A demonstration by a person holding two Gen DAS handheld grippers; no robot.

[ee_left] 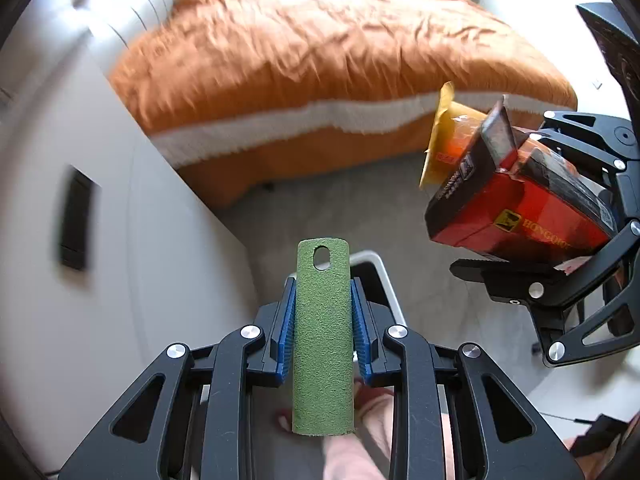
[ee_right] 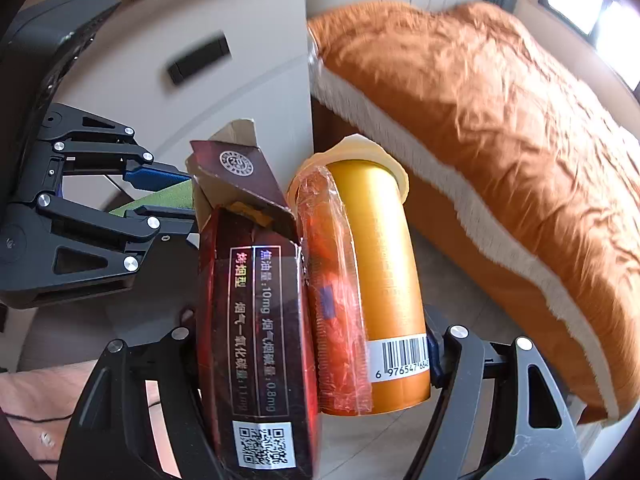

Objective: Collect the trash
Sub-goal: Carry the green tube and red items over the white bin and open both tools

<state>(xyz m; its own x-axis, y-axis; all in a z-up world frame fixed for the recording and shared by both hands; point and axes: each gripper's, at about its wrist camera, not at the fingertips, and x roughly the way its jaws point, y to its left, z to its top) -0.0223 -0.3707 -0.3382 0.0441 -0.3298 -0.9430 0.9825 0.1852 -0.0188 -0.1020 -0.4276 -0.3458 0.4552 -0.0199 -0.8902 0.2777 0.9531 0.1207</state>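
Observation:
My left gripper (ee_left: 323, 300) is shut on a green rough-surfaced strip (ee_left: 323, 344) with an oval hole near its tip, held upright above the floor. My right gripper (ee_left: 520, 240) is shut on a bundle of trash: a dark red cigarette box (ee_right: 256, 320) with an open torn lid, a crumpled orange plastic wrapper (ee_right: 336, 288) and a gold cup (ee_right: 384, 264) with a barcode. In the left wrist view the red box (ee_left: 516, 208) and gold cup (ee_left: 444, 132) hang at the right. The left gripper (ee_right: 176, 200) shows at the left of the right wrist view.
A bed with an orange cover (ee_left: 328, 48) and white fringe fills the far side. A white cabinet (ee_left: 120, 208) with a dark handle stands on the left. A white-rimmed bin (ee_left: 380, 276) sits on the grey floor (ee_left: 352, 200) behind the left gripper.

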